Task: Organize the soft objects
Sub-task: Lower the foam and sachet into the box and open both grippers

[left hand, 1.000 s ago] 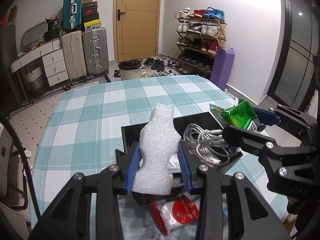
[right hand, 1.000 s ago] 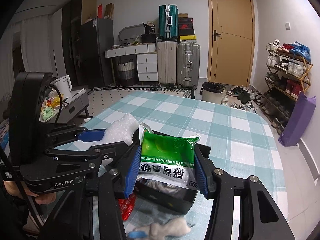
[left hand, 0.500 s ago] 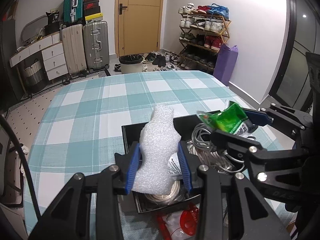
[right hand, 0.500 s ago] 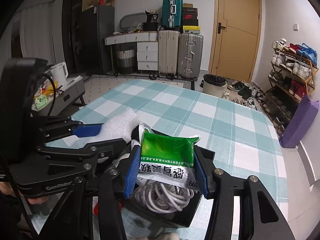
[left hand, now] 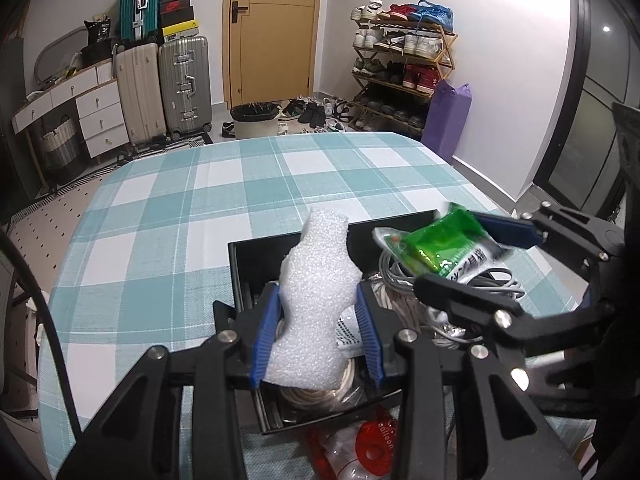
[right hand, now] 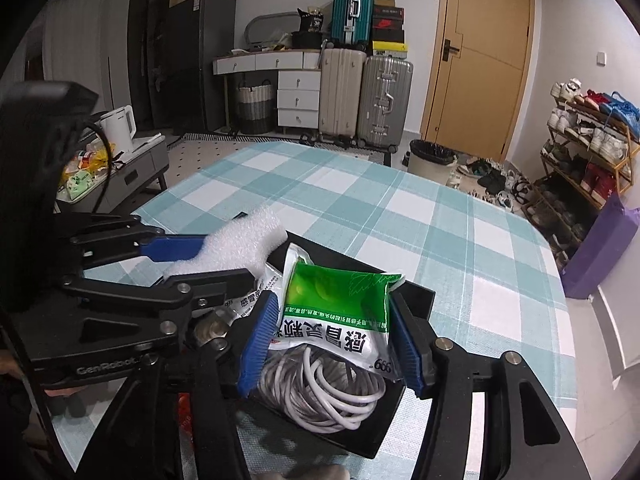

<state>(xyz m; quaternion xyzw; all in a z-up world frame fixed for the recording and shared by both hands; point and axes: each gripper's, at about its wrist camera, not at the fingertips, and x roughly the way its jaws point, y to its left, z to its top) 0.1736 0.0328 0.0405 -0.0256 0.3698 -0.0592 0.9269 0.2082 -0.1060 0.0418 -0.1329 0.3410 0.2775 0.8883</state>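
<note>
My left gripper (left hand: pixel 316 332) is shut on a white foam piece (left hand: pixel 316 300) and holds it upright over the left part of a black box (left hand: pixel 256 256). My right gripper (right hand: pixel 330 336) is shut on a green and white packet (right hand: pixel 340 308) over the box's right part (right hand: pixel 416 296). The packet also shows in the left wrist view (left hand: pixel 444 248), the foam in the right wrist view (right hand: pixel 240 244). Coiled white cables (right hand: pixel 324 392) and a printed sachet (right hand: pixel 248 300) lie in the box.
The box stands on a teal checked tablecloth (left hand: pixel 248 184). A red and clear balloon packet (left hand: pixel 368 444) lies on the cloth just in front of the box. Suitcases, a bin and a shoe rack stand on the floor beyond the table.
Both grippers have moved forward over the box with their loads still held. More of the box's inside and the cable coils show below them.
</note>
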